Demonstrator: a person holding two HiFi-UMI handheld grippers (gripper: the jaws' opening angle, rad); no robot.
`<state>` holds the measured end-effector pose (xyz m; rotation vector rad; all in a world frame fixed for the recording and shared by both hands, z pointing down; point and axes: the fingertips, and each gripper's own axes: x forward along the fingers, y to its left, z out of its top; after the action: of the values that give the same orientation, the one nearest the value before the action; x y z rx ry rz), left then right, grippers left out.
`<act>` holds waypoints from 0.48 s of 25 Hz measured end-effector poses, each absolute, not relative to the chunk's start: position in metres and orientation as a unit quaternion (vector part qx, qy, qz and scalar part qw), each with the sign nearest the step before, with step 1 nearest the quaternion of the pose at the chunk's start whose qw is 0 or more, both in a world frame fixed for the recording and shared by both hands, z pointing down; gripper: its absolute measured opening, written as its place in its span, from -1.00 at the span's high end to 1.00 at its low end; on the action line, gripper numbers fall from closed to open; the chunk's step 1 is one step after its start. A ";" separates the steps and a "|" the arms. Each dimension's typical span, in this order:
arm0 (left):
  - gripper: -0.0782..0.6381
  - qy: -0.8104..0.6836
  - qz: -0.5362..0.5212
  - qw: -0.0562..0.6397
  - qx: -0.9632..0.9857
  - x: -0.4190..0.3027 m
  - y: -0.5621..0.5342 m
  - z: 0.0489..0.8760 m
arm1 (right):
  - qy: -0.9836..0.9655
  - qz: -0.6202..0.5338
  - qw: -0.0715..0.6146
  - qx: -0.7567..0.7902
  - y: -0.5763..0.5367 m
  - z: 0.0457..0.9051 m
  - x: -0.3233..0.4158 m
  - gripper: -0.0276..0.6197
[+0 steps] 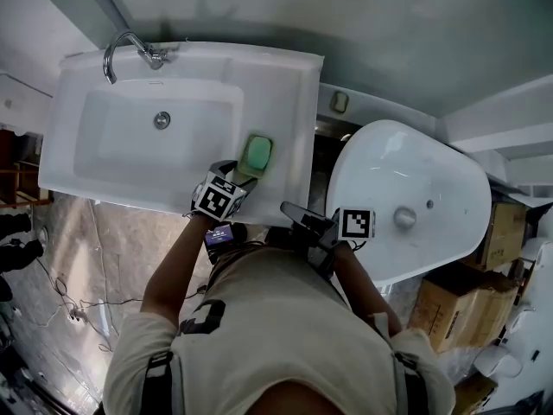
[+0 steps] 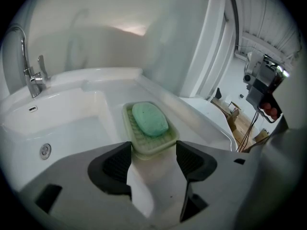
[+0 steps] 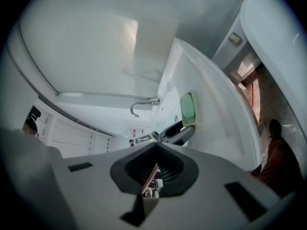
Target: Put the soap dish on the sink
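Spread wide, my left gripper (image 2: 153,150) has the near end of the pale, ribbed soap dish (image 2: 132,134) between its tips, clear of both pads. The dish rests on the rim of the glossy white sink (image 2: 72,109) and carries an oval green soap (image 2: 149,119). Placing looks done, so next I'd back straight out. My right gripper (image 3: 154,169) is pressed together and empty.

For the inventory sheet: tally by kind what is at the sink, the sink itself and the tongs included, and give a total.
Sink: 1
Faucet: 1
Soap dish: 1
Green soap bar: 1
Tongs: 2 (left tongs, right tongs)
Total: 6
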<state>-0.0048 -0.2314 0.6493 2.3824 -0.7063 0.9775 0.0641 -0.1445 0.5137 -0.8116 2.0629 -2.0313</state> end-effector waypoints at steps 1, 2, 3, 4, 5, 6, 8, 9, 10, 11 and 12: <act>-0.05 -0.258 0.357 0.234 0.867 -0.004 -0.232 0.648 | 0.686 -0.673 0.069 -0.268 -0.144 0.513 0.064 0.88; -0.05 -0.260 0.358 0.235 0.866 -0.003 -0.232 0.646 | 0.684 -0.674 0.070 -0.269 -0.144 0.513 0.065 0.88; -0.05 -0.261 0.358 0.237 0.865 -0.002 -0.233 0.645 | 0.679 -0.678 0.069 -0.273 -0.143 0.515 0.067 0.88; -0.05 -0.264 0.358 0.240 0.863 -0.001 -0.233 0.646 | 0.677 -0.679 0.070 -0.275 -0.143 0.516 0.068 0.88; -0.05 -0.267 0.357 0.246 0.861 -0.001 -0.234 0.647 | 0.679 -0.677 0.072 -0.273 -0.144 0.515 0.069 0.88; -0.05 -0.270 0.356 0.252 0.858 -0.001 -0.234 0.647 | 0.680 -0.677 0.075 -0.272 -0.145 0.515 0.069 0.88; -0.05 -0.274 0.356 0.258 0.855 -0.001 -0.235 0.648 | 0.680 -0.678 0.079 -0.270 -0.146 0.514 0.070 0.88; -0.05 -0.275 0.358 0.260 0.854 -0.001 -0.236 0.648 | 0.685 -0.673 0.082 -0.266 -0.149 0.513 0.069 0.88; -0.05 -0.275 0.360 0.260 0.853 -0.001 -0.236 0.648 | 0.687 -0.673 0.087 -0.262 -0.150 0.512 0.069 0.88; -0.05 -0.275 0.363 0.259 0.852 -0.001 -0.237 0.648 | 0.684 -0.676 0.089 -0.261 -0.150 0.512 0.069 0.88; -0.05 -0.275 0.368 0.256 0.851 0.000 -0.237 0.647 | 0.680 -0.680 0.086 -0.262 -0.150 0.515 0.070 0.88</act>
<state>-0.0002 -0.2371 0.6474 2.3096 -0.7465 0.9978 0.0697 -0.1497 0.5146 -0.7821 2.0250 -2.0249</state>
